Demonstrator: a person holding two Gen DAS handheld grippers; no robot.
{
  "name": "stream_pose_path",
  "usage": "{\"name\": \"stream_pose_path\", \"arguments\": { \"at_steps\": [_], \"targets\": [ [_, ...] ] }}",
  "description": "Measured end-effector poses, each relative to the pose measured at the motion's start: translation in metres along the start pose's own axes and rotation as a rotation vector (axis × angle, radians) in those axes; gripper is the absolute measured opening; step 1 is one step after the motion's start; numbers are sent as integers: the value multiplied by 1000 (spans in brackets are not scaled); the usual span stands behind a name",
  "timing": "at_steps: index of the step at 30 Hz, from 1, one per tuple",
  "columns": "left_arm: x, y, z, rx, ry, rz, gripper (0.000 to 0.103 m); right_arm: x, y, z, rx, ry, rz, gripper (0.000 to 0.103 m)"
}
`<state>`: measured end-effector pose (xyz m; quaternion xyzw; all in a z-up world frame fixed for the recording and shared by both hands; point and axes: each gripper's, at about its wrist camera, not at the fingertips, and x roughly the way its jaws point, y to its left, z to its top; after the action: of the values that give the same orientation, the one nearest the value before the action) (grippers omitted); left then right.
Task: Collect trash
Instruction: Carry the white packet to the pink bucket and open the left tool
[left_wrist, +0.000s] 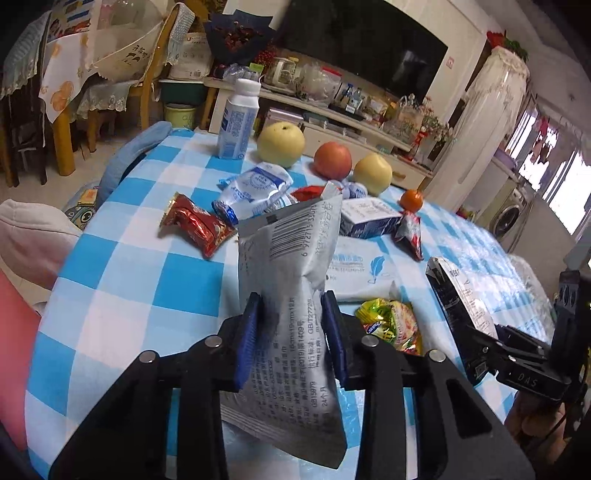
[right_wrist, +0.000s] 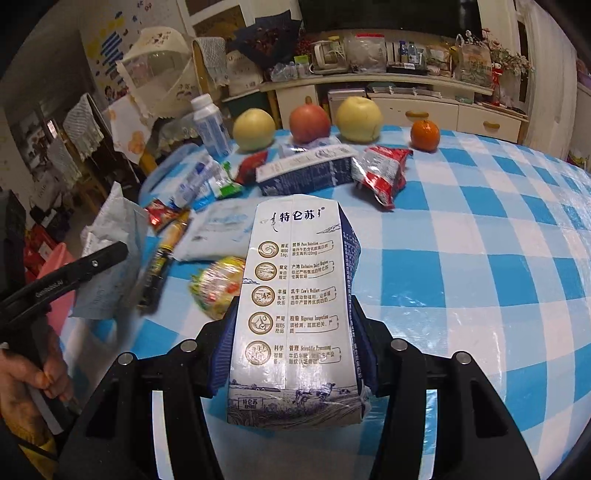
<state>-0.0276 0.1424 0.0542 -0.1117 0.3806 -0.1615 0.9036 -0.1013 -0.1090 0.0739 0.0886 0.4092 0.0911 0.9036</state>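
My left gripper (left_wrist: 291, 310) is shut on a crumpled grey printed wrapper (left_wrist: 291, 266), held upright above the blue-and-white checked tablecloth (left_wrist: 122, 266). My right gripper (right_wrist: 295, 317) is shut on a white and navy milk carton (right_wrist: 295, 295), lifted off the cloth; the same carton (left_wrist: 461, 295) shows at the right of the left wrist view. More trash lies on the table: a red candy wrapper (left_wrist: 195, 225), a white-blue pouch (left_wrist: 255, 192), a second navy carton (right_wrist: 306, 173), a red-silver snack bag (right_wrist: 382, 173), a yellow-green wrapper (right_wrist: 218, 288) and a white tissue pack (right_wrist: 214, 236).
Two yellow pears (right_wrist: 254, 129) (right_wrist: 358, 120), a red apple (right_wrist: 309, 123), an orange (right_wrist: 424, 134) and a white bottle (right_wrist: 210, 125) stand along the far edge. A person's hand (right_wrist: 33, 376) grips the left tool. A TV cabinet (right_wrist: 406, 96) and chairs stand behind.
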Motion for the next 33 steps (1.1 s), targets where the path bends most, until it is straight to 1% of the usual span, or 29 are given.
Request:
{"name": "stream_pose_path", "arguments": {
  "at_steps": [3,6,9,12,14,15,16,17,18,19,20,22,23,25,27,29,30,31,32,33],
  "targets": [
    [-11,8,4,-30,-29,-16,36,-6,18,4,-4,-14,42,56],
    [-28,19,9,-62,-67,-20,36,-11,41,12,-11,-23,107,56],
    [-48,35,14,-101,-117,-9,36,-17,76,22,-40,-38,177,56],
    [-74,62,20,-155,-180,30,36,-18,121,31,-82,-44,263,56],
    [-96,91,21,-222,-228,69,36,-16,155,36,-119,-39,322,56],
    [-103,99,20,-239,-244,94,36,-14,175,39,-143,-33,351,56],
    [-114,113,19,-260,-268,154,36,-11,193,41,-167,-27,375,56],
    [-122,124,17,-281,-285,195,36,-7,215,43,-194,-17,405,56],
    [-132,141,15,-324,-305,221,36,-3,232,43,-213,-7,430,56],
    [-141,155,12,-365,-325,231,36,1,250,44,-231,4,456,56],
    [-149,168,8,-404,-342,261,36,5,266,44,-249,12,474,56],
    [-160,190,2,-452,-356,335,36,15,302,42,-292,26,504,56],
    [-164,202,-2,-486,-359,354,36,21,317,41,-306,36,518,56],
    [-169,219,-6,-537,-359,366,36,36,343,39,-323,66,546,56],
    [-170,231,-9,-570,-350,400,36,52,366,37,-338,87,560,56],
    [-171,242,-11,-608,-347,418,37,66,379,34,-338,115,575,57],
    [-171,247,-11,-633,-341,432,40,73,383,33,-329,130,575,59],
    [-172,250,-12,-646,-334,445,52,77,384,31,-318,132,561,68],
    [-172,252,-11,-657,-330,470,70,79,382,30,-307,130,552,73],
    [-176,255,-13,-660,-334,489,77,80,378,29,-295,123,547,77]
  ]
}}
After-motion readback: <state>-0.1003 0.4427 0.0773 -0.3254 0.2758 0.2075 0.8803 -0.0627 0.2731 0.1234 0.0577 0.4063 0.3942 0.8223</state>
